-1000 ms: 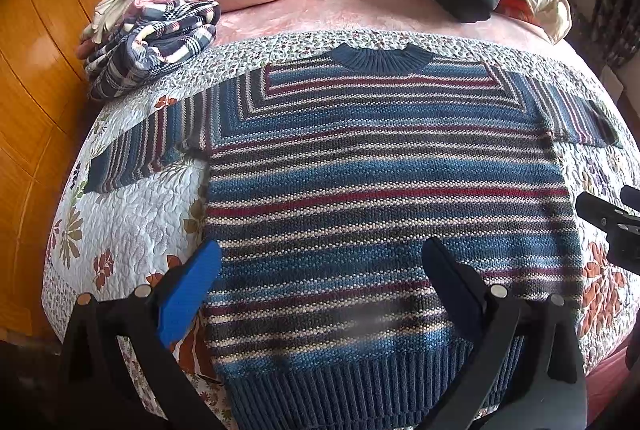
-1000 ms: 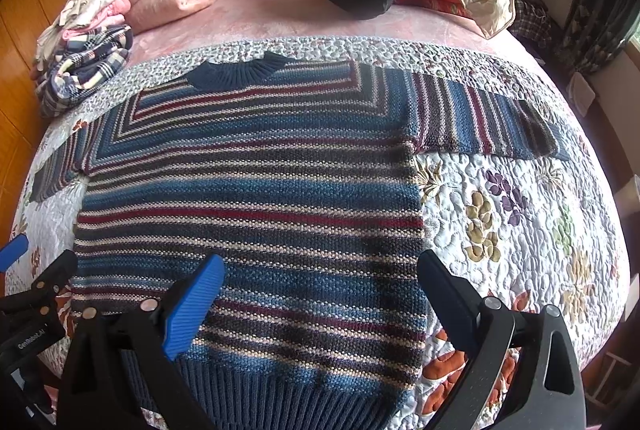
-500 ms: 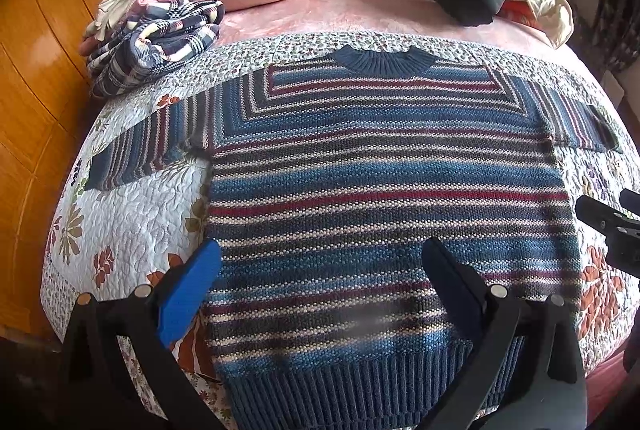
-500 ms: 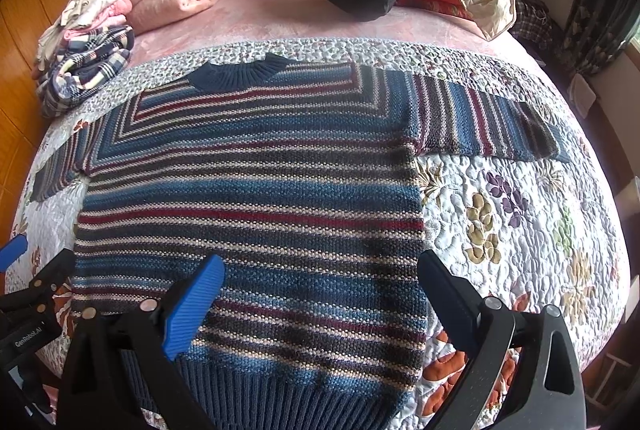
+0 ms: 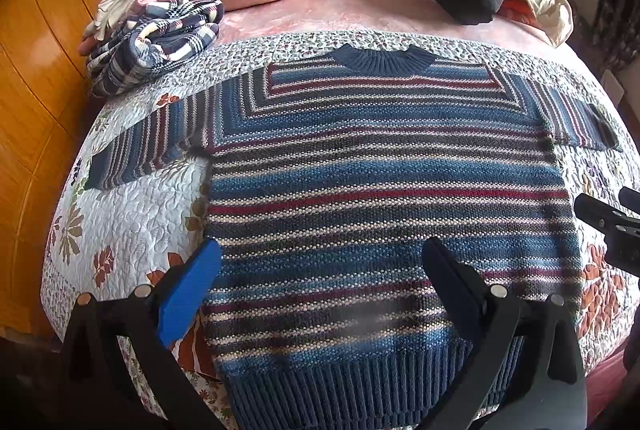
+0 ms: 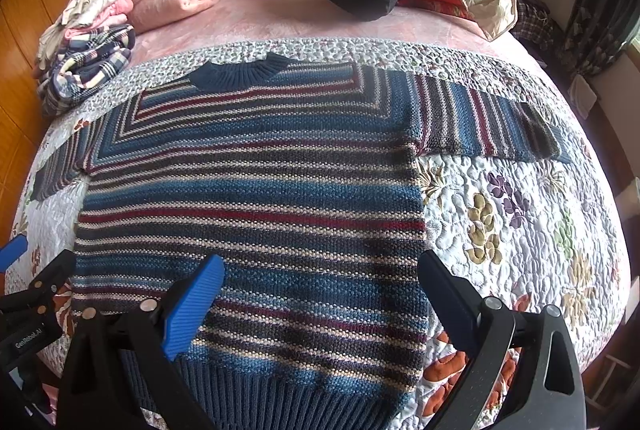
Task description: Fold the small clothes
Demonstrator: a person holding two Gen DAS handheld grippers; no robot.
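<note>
Both grippers [image 5: 320,270] [image 6: 320,282] gape over flat, ribbed-hem knit sweater [image 5: 380,182].

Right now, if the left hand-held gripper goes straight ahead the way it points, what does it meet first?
Most likely the sweater: the open left hand-held gripper points at its striped lower body. Depth is unclear.

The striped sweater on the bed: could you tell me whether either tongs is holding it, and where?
Nothing is held. Both the left tongs and right tongs are open above the striped sweater.
</note>
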